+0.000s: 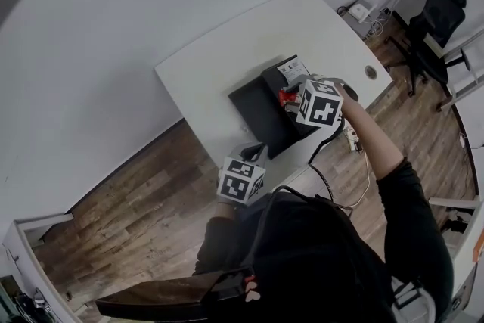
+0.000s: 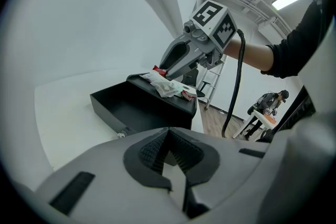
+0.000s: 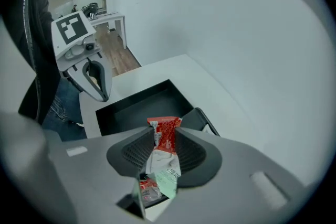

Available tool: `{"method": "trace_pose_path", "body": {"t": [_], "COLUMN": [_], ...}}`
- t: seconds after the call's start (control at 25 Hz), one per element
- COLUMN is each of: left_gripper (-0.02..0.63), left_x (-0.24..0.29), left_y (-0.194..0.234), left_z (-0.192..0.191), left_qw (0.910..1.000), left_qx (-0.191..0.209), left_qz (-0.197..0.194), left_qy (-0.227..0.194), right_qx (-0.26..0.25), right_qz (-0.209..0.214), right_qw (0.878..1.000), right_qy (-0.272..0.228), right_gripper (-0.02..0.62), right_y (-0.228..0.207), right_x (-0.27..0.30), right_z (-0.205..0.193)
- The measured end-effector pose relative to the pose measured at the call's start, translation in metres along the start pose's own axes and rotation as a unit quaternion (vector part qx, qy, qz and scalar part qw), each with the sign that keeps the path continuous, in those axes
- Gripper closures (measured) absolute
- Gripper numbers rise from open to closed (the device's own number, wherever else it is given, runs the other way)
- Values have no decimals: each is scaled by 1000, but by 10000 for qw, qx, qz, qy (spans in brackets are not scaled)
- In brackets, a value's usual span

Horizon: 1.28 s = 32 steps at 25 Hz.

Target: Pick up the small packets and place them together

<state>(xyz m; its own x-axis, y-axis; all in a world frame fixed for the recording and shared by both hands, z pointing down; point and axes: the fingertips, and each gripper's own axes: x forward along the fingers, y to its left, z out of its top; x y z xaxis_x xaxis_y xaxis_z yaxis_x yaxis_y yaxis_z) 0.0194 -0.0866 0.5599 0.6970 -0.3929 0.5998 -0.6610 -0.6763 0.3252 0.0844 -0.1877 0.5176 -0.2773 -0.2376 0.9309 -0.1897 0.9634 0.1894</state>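
White table [image 1: 227, 64] ran diag. across the head view. On it sat a black box [image 1: 261, 113], open-topped, its flap raised at the far end. Left gripper [image 2: 169, 157] hung low by the table's near edge, well apart from the box, jaws clenched tight together w/ nothing btwn them. Right gripper [image 3: 164, 152] was over the box's far end, clamped on a small bunch of packets [image 3: 165, 134]. The top one, red, sat btwn the ribbed pads, touching both. Its long axis ran along the jaws, red end poking out past the tips toward the box. Its white part and a pale green piece trailed back toward the gripper body. A smaller red-and-clear packet [image 3: 148, 189] showed just beside that, lower left, under the jaws. In the left gripper view the bunch looked to rest on the box's top edge, right under the right gripper's tips, red end up. Print on the packets was there but too small to read. Same for the white label [image 1: 291, 70] on the flap.
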Motion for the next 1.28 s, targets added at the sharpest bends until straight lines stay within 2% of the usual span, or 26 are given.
{"method": "trace_pose_path", "body": {"t": [0.32,0.44,0.6,0.76,1.28], "left_gripper": [604,604,604,604,604], "left_x": [4,5,5,7,7], "left_y": [-5,-4,-2,0,3], "left_z": [7,8,8,6,12], "left_qw": [9999,9999,9998,9998,9997], "left_qx": [83,109,104,28,89], "left_qz": [-60,-32,-16,-40,-68], "left_qy": [85,115,140,209,214], "right_qx": [726,815,916,1147,1367], "right_qz": [-272,-255,-128,-265,-103], "right_qw": [9967,9960,9957,9927,9902], "right_qy": [-248,-257,-10,277,257], "right_gripper": [476,476,476,476,456], "right_y": [-49,-57,-58,-71,-79], "right_x": [-6,1,15,24,33], "right_z": [-12,-15,-26,-38,-39]}}
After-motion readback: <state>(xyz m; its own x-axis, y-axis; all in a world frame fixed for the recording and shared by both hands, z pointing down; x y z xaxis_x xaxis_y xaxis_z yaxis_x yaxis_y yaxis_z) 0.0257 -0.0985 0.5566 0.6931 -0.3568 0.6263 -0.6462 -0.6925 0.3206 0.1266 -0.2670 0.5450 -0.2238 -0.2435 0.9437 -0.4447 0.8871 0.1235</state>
